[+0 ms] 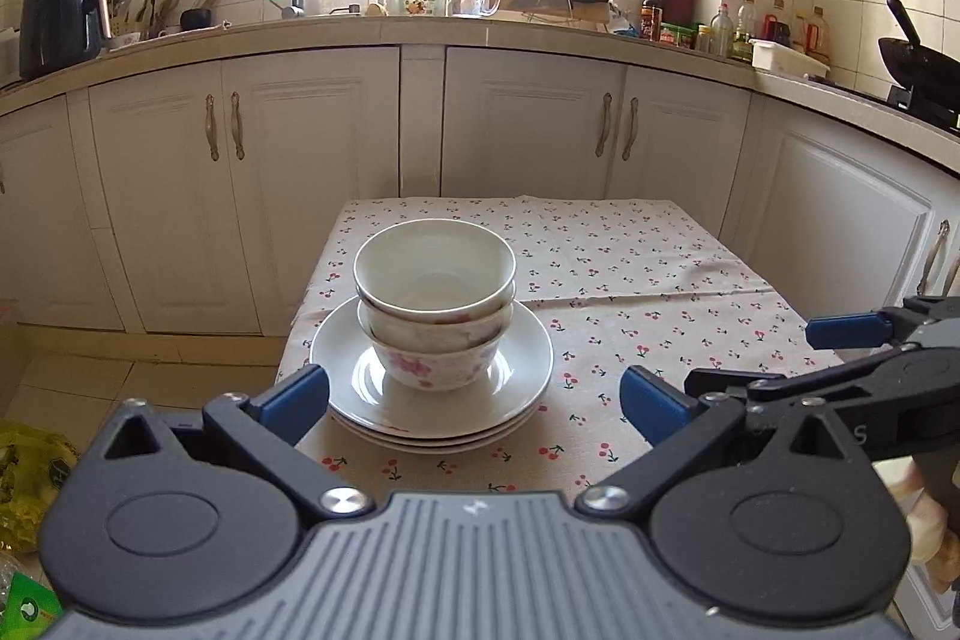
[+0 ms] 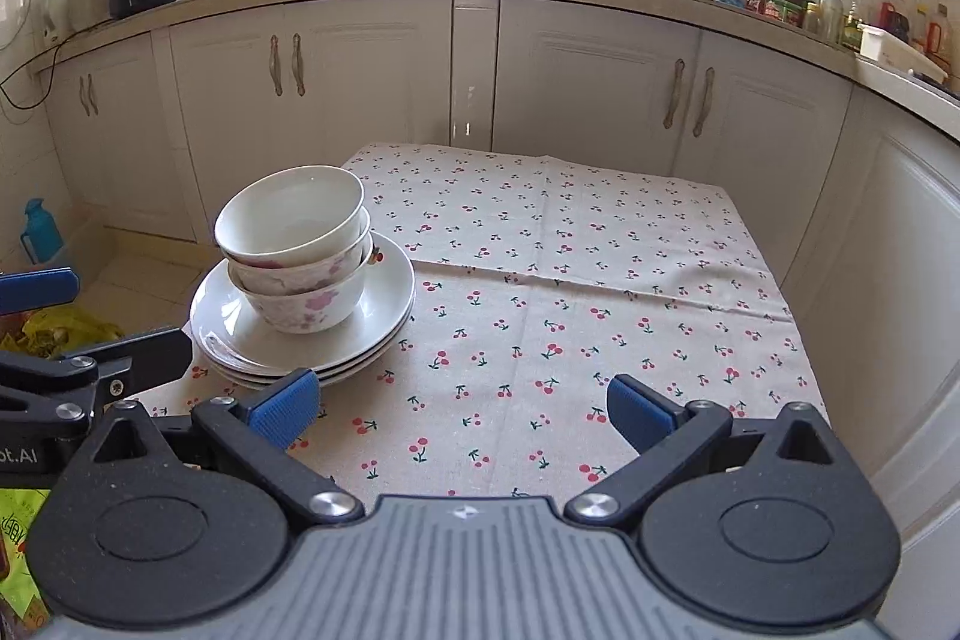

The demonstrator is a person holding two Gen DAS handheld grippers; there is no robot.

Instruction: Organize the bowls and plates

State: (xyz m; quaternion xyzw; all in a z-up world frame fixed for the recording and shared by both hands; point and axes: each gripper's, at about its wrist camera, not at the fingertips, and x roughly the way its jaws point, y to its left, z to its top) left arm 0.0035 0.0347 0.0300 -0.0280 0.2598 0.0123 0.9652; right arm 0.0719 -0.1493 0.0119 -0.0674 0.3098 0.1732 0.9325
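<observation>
At the left, the left gripper [image 1: 474, 400] stands with its jaws spread wide and nothing between the blue pads [image 1: 300, 397]. Seen from its own camera, the left pad overlaps the near left edge of the stack of plates [image 1: 432, 400], though whether it touches the rim cannot be told; the right pad hangs over bare cloth beside the plates.

The plates, white and stacked three deep, lie on the near left part of the table [image 1: 630, 280], which is covered in a pale cloth printed with small red cherries. On the top plate stand the nested bowls [image 1: 435, 304]: three of them, the lowest with pink flowers on its outside, the uppermost plain white and sitting slightly tilted. In the right wrist view the bowls [image 2: 294, 250] lean a little toward the right over the plates [image 2: 300, 334].

Further right, the right gripper [image 2: 462, 409] is likewise released, jaws wide apart and empty, its pads over open cloth just right of the plates. Its left pad [image 2: 288, 406] sits close to the plates' near edge, apart from them. The left gripper's arm shows at that view's left border.

Behind the table run white kitchen cabinets [image 2: 360, 64].
</observation>
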